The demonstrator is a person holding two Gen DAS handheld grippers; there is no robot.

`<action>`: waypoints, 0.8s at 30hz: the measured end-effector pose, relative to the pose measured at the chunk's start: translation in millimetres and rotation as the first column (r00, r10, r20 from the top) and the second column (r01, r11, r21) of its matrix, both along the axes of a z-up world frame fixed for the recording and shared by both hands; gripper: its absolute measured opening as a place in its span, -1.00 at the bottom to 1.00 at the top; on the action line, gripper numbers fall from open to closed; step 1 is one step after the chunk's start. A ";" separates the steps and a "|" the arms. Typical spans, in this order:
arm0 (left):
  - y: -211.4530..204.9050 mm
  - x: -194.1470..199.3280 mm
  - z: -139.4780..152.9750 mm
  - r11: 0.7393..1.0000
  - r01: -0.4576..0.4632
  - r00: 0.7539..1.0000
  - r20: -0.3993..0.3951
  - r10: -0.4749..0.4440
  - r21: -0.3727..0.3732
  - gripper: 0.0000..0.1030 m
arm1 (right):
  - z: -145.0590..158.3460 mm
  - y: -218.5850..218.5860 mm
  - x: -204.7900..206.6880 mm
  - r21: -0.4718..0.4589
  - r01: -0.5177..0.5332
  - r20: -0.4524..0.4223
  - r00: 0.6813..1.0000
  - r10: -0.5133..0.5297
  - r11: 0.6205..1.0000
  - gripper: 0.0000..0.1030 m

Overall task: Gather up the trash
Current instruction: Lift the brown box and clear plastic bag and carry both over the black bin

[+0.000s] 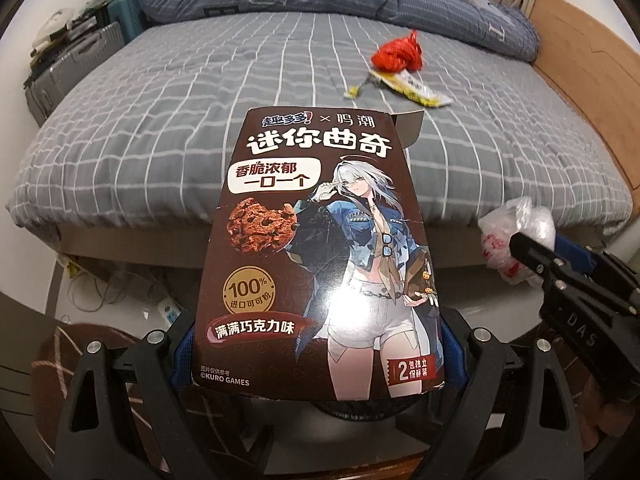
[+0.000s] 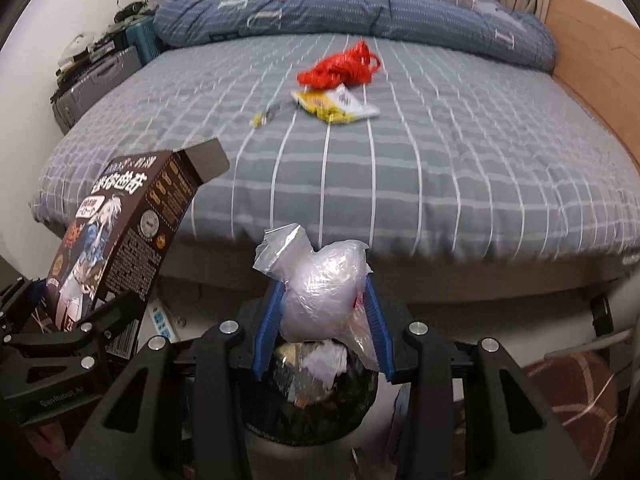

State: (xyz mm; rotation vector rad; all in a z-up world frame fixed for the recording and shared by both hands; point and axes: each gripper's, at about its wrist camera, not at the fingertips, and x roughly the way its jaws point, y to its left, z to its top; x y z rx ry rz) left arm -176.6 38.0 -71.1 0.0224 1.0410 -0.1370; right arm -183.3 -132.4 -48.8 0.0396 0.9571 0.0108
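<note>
Currently at the disposal step: both loads carried over a black-lined trash bin (image 2: 316, 396) directly beneath the right gripper (image 2: 325, 320). Left gripper (image 1: 316, 356) spread wide, clamped on a brown cookie box (image 1: 320, 248), top flap open. Right gripper nearly closed, pinching a crumpled clear plastic bag (image 2: 320, 292). Next, judged: release each over the bin mouth. Well ahead on the bed (image 2: 440, 184): red bag (image 2: 344, 68), yellow wrapper (image 2: 336, 106).
</note>
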 end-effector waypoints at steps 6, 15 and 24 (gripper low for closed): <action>12.8 -13.8 -17.0 1.000 -0.027 0.998 -0.052 0.027 -0.002 0.72 | -21.3 10.2 -19.9 0.012 -0.009 -0.059 0.998 0.009 1.000 -0.24; 37.0 -20.4 -50.1 0.998 -0.061 0.989 -0.132 0.061 0.005 0.72 | -56.3 25.6 -15.4 0.011 -0.040 -0.144 0.989 0.041 0.999 -0.24; 62.4 -20.1 -67.4 0.992 -0.120 0.979 -0.165 0.123 0.027 0.72 | -75.8 50.8 -2.2 0.035 -0.075 -0.192 0.978 0.080 0.997 -0.18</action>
